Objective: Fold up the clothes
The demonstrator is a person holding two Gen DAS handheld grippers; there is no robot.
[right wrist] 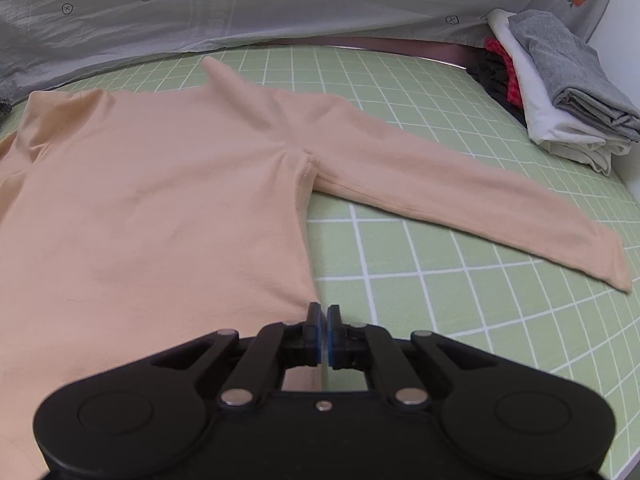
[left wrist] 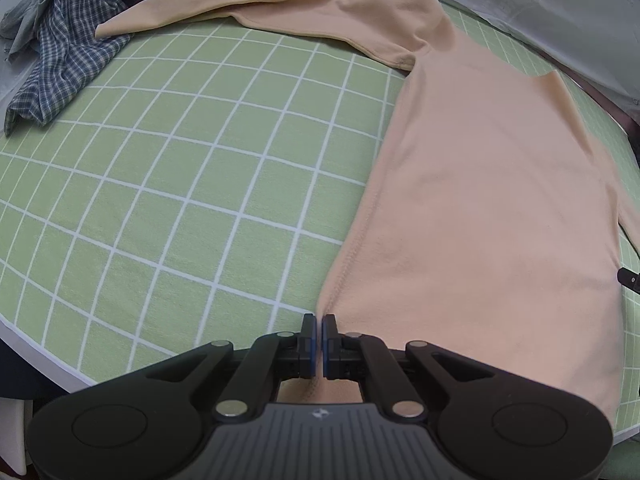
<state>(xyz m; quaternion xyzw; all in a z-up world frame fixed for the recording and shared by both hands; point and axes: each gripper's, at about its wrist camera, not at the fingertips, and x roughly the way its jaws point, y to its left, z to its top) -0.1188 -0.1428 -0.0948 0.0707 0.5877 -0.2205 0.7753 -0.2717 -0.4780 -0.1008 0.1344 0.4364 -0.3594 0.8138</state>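
Both grippers point steeply down at the bed, each at one lower corner of the shirt. The left gripper (left wrist: 319, 322) has its jaws pressed together on the shirt's (left wrist: 480, 200) hem corner, the cloth running up and to the right from its fingertips. The right gripper (right wrist: 322, 314) is likewise closed, its jaws meeting at the opposite hem corner; whether cloth is actually pinched between them cannot be told, though the shirt's (right wrist: 160, 200) edge ends right at the tips. The shirt is a soft, matte peach knit with long sleeves and stitched side seams, lying flat and spread ahead of both pairs of fingers, one sleeve reaching far left of the left fingers, the other stretching right of the right fingers. Under it lies a green sheet (left wrist: 180, 180) with a white grid. Far ahead and left of the left fingers sits a crumpled blue checked garment (left wrist: 68, 60). Far ahead and right of the right fingers is a stack of folded clothes (right wrist: 560, 92), grey on white. Beyond the shirt lies a pale quilt (right wrist: 280, 4) printed with carrots.
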